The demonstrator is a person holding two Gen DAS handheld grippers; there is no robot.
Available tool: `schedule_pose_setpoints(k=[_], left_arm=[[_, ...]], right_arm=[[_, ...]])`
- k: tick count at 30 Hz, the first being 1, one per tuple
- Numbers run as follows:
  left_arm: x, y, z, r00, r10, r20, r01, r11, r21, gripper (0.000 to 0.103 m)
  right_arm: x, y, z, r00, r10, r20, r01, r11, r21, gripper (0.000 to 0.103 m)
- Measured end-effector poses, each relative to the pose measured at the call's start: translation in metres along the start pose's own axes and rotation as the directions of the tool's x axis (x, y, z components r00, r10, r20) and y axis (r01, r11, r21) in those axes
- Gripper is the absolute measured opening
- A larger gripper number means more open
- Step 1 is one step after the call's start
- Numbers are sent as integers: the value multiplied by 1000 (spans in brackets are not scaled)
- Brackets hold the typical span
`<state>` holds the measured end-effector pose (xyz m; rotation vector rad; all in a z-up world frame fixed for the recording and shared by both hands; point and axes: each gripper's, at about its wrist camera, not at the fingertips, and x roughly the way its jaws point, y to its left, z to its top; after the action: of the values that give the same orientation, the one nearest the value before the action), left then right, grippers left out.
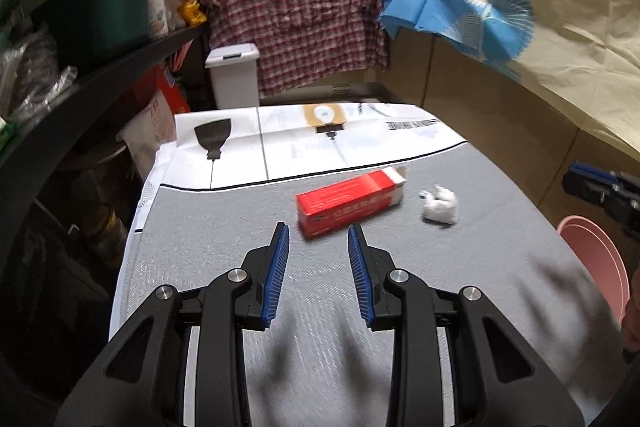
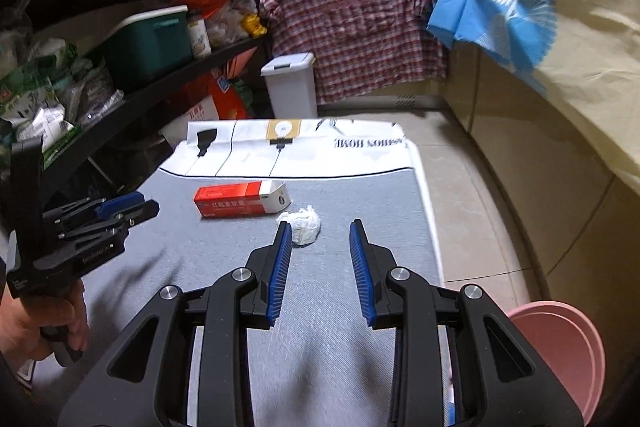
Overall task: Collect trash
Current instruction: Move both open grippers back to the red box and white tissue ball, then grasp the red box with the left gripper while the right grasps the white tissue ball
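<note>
Trash lies ahead of both tools on a grey woven mat (image 1: 224, 227): a long red cardboard box (image 1: 347, 202) with a white open end, lying on its side, and a crumpled white paper wad (image 1: 439, 205) just beside that open end, apart from it. The box sits just beyond the fingertips of the left gripper (image 1: 318, 231), slightly to their right; that tool's blue-padded jaws stand wide and hold nothing. The right gripper (image 2: 321, 230) is likewise spread wide and empty, with the wad just past its left fingertip and the box farther out to the left. A pink plastic bucket (image 2: 568, 343) stands low to the right of the right tool, off the mat's edge. Beyond the mat, a white lidded bin (image 2: 290, 85) stands against a hanging red plaid cloth (image 2: 352, 23).
</note>
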<state>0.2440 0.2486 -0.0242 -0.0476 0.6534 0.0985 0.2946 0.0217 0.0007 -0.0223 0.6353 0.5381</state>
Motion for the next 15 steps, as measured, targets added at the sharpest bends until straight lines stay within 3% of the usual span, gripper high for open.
schedule_pose_setpoints(k=[2,5,9,15], left_arm=[[8,5,4,1000,3,0,-3,1000,-10,33],[23,16,8,1000,-11,-11,11,999,-42,46],[45,27,12,999,-22,-33,20,998,-62,52],[68,30,19,995,-83,-54,83,997,-8,62]], right_arm=[[12,0,2,1000,2,-14,-2,1000,10,31],[31,0,9,1000,6,-31,-6,1000,26,32],[62,-3,15,996,23,-84,-18,998,56,48],[99,6,19,989,61,-132,-54,997,52,54]])
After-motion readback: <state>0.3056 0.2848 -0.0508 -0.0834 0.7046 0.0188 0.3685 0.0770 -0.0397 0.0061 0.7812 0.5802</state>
